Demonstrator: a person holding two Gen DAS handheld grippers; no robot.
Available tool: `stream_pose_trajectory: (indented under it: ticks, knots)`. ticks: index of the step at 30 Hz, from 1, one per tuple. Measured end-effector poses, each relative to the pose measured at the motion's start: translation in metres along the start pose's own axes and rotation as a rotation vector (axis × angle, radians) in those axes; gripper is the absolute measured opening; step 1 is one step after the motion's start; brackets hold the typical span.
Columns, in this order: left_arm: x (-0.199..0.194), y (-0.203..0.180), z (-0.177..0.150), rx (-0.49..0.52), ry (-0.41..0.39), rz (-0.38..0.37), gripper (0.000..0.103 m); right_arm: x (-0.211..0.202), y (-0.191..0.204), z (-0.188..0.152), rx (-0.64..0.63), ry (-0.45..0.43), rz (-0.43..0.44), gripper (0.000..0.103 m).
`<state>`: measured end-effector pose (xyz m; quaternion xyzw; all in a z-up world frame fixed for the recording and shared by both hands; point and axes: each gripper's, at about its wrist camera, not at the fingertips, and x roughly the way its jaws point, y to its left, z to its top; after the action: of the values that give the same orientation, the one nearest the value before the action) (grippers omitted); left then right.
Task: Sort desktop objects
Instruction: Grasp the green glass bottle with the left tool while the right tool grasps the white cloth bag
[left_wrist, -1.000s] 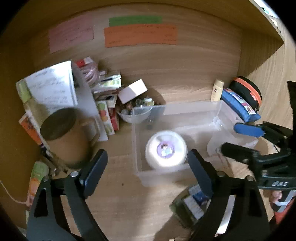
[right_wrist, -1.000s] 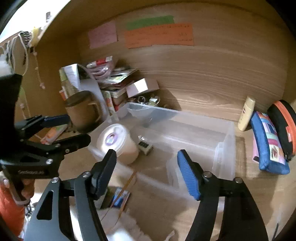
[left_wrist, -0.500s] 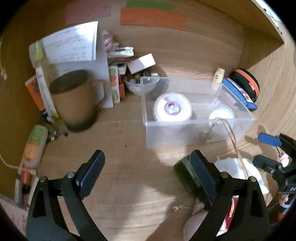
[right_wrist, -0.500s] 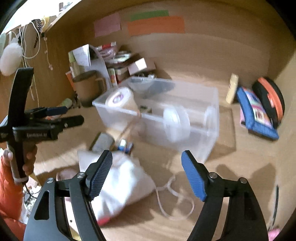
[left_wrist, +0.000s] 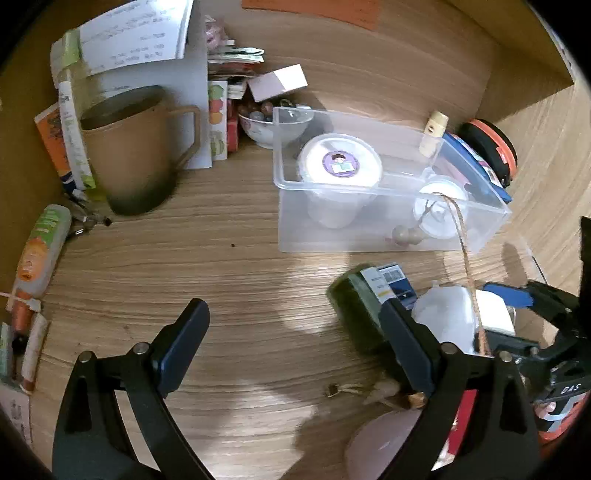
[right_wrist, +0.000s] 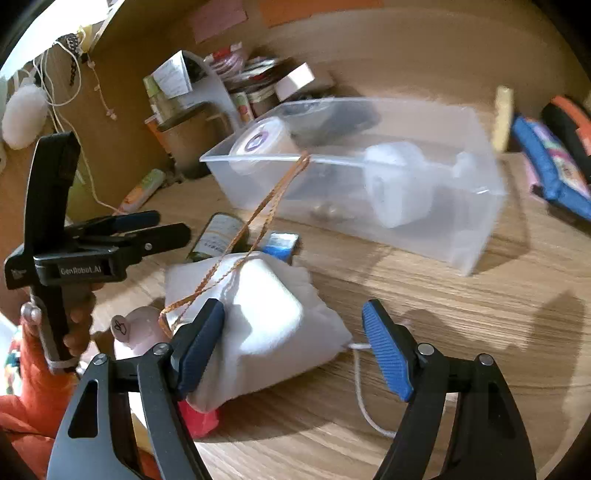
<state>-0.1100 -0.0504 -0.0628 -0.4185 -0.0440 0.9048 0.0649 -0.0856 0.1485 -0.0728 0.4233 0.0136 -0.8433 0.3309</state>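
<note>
- Right gripper (right_wrist: 293, 345): jaws spread wide, holding nothing. The left blue pad (right_wrist: 201, 349) touches the side of a white cloth pouch (right_wrist: 266, 317); the right pad stands clear of it, over bare wood.
- Left gripper (left_wrist: 291, 347): jaws spread wide, holding nothing, above bare bench (left_wrist: 221, 280). In the right wrist view its body reads "GenRobot.AI".
- White cloth pouch: lies on the bench in front of the clear bin, with a white drawstring trailing from its right end. A red item shows under its near edge; what it is cannot be told.
- Braided brown cord (right_wrist: 258, 221): runs from the pouch top up over the near rim of the bin.
- Clear plastic bin (left_wrist: 369, 236): sits on the bench toward the back wall. Inside are a white lidded tub (left_wrist: 340, 162) with a purple round sticker, print too small to read, a smaller white round item (left_wrist: 439, 206) and a small wooden gourd-shaped piece (left_wrist: 406, 234).
- Dark green bottle (left_wrist: 354, 310): lies on its side between bin and pouch, white label unreadable. A blue and white packet (left_wrist: 391, 280) with a barcode lies just beside it.
- Pink rounded item (right_wrist: 136, 328): just left of the pouch, with a small dark mark.
- Brown mug (left_wrist: 129, 147): upright at the left rear, well apart from the bin.
</note>
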Motion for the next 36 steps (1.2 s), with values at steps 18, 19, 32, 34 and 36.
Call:
stream_pose_trajectory:
  ticks: [18, 19, 32, 34, 36]
  knots:
    - [0.037, -0.023, 0.013, 0.065, 0.082, -0.035, 0.096, 0.017, 0.011, 0.002, -0.060, 0.055, 0.065, 0.042]
    - [0.038, -0.023, 0.014, 0.072, 0.078, -0.025, 0.096, 0.015, 0.010, 0.002, -0.048, 0.044, 0.062, 0.040]
    - [0.053, -0.017, 0.021, 0.054, 0.105, -0.030, 0.064, -0.028, -0.021, 0.006, 0.036, -0.082, -0.101, 0.034]
    - [0.050, -0.014, 0.021, 0.041, 0.081, -0.021, 0.061, -0.035, -0.025, 0.007, 0.042, -0.108, -0.143, 0.034]
    - [0.045, -0.011, 0.021, 0.031, 0.068, -0.025, 0.059, -0.041, -0.029, 0.008, 0.050, -0.126, -0.161, 0.034]
